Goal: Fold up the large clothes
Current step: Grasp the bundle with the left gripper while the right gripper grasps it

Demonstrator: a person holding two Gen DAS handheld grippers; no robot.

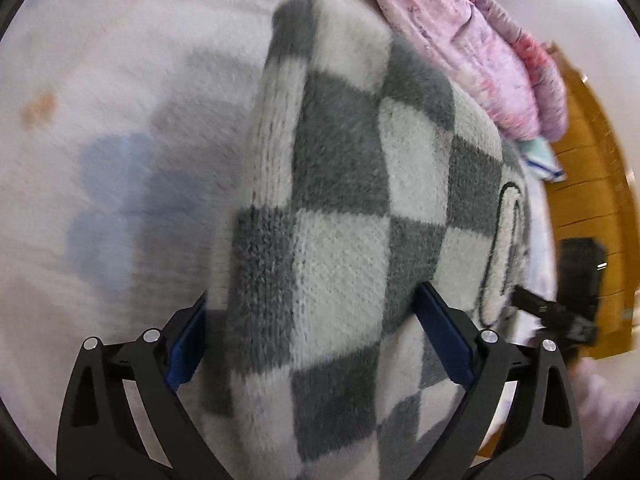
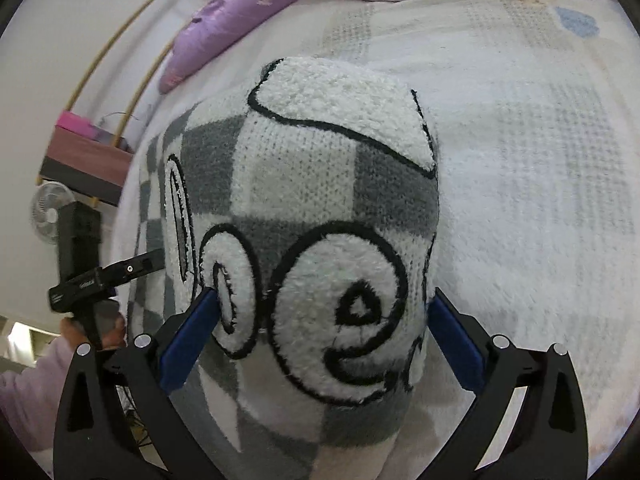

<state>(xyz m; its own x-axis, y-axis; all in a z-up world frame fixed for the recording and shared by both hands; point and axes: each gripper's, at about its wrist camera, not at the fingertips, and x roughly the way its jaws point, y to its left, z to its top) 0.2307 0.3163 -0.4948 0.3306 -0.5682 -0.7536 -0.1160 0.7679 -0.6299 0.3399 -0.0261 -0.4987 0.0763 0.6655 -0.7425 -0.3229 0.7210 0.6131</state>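
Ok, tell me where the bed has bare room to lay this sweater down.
Free: the pale patchwork bedspread right of the fuzzy grey-and-white checkered sweater, and the stretch left of it in the left wrist view. Crowded: the far edge, with the pink floral quilt and purple pillow.

Sweater point(image 1: 340, 208) on bed point(image 1: 100, 80), between tools.

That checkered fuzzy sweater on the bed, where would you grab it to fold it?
Probably by the edge nearest each gripper, coming in low from the near side. The checkered sweater lies bunched and thick on the bed, so each gripper needs wide-open jaws around the folded edge.
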